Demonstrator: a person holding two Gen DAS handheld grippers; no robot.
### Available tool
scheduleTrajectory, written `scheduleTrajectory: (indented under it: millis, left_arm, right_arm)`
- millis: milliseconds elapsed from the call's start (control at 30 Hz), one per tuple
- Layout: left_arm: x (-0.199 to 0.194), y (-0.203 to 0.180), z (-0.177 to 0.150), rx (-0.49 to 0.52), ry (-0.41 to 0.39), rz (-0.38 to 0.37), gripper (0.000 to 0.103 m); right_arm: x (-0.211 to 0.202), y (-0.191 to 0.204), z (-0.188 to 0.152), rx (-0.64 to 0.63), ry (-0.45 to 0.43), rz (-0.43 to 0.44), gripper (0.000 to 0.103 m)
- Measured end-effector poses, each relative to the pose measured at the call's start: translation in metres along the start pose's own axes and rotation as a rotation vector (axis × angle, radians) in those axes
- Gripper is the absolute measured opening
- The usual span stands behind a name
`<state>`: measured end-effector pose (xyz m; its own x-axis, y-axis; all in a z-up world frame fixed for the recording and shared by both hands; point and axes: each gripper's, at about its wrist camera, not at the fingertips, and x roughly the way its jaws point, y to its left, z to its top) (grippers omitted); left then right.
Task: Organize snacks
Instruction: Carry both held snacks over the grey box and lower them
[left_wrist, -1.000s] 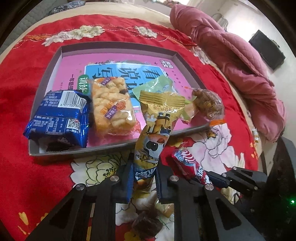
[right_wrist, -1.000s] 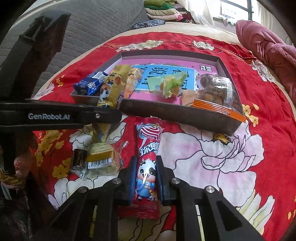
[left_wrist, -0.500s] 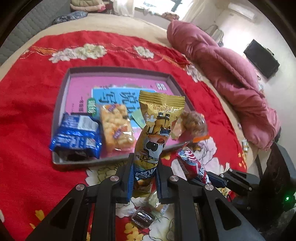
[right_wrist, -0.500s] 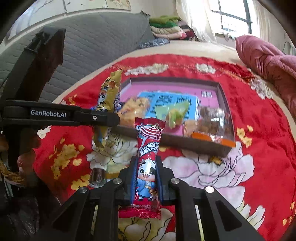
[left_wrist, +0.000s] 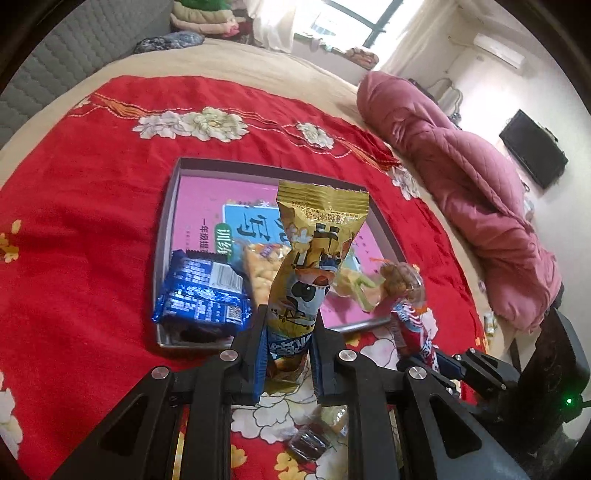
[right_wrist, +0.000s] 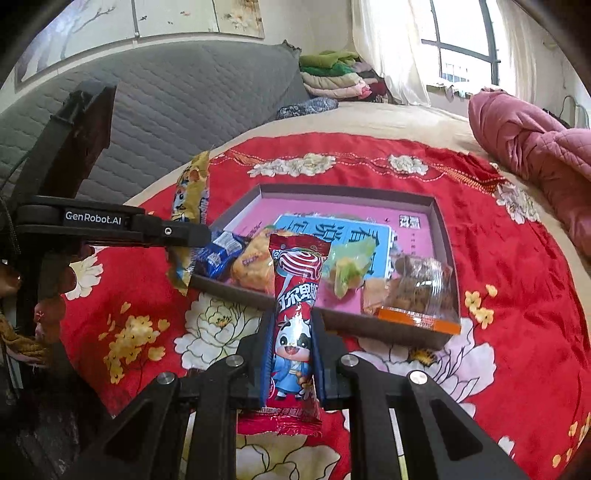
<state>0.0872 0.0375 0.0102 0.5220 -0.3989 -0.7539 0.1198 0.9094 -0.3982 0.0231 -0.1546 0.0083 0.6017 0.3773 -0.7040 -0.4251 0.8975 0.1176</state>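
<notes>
**Tray on the bedspread, snacks along its near edge**

The tray (right_wrist: 441, 221) is seen resting on the bedspread (right_wrist: 517, 295). Inside, along the near wall, a cookie pack (left_wrist: 203, 291) is placed leftmost, a puffed-snack bag (left_wrist: 262, 266) beside it, then a small wrapped sweet (right_wrist: 347, 269), and a clear tub (right_wrist: 417, 291) rightmost.

**Camera placement: both wrist views raised over the bed**

Each camera looks forward and down along its own tongs from above the red bedspread (left_wrist: 74, 229). Both views share the grey tray (left_wrist: 164, 236) (right_wrist: 441, 229). The right view also takes in the left tongs (right_wrist: 184, 236) at its left.
</notes>
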Motion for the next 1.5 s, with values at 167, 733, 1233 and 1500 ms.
scheduleTrajectory:
  millis: [167,733,1233,1500]
  left_arm:
    - [-0.004,0.005,0.004,-0.013,-0.021,0.013,0.02]
    - [0.01,0.022,0.012,-0.061,-0.027,0.028,0.02]
    - [0.04,0.027,0.015,-0.067,0.013,0.037,0.02]
    - [0.048,0.024,0.015,-0.054,0.023,0.027,0.02]
  right_arm:
    - [0.0,-0.002,0.004,0.004,-0.015,-0.007,0.018]
    - [0.008,-0.013,0.022,0.036,-0.06,-0.05,0.018]
    - [0.017,-0.018,0.033,0.041,-0.088,-0.095,0.018]
    - [0.026,-0.026,0.038,0.058,-0.091,-0.133,0.018]
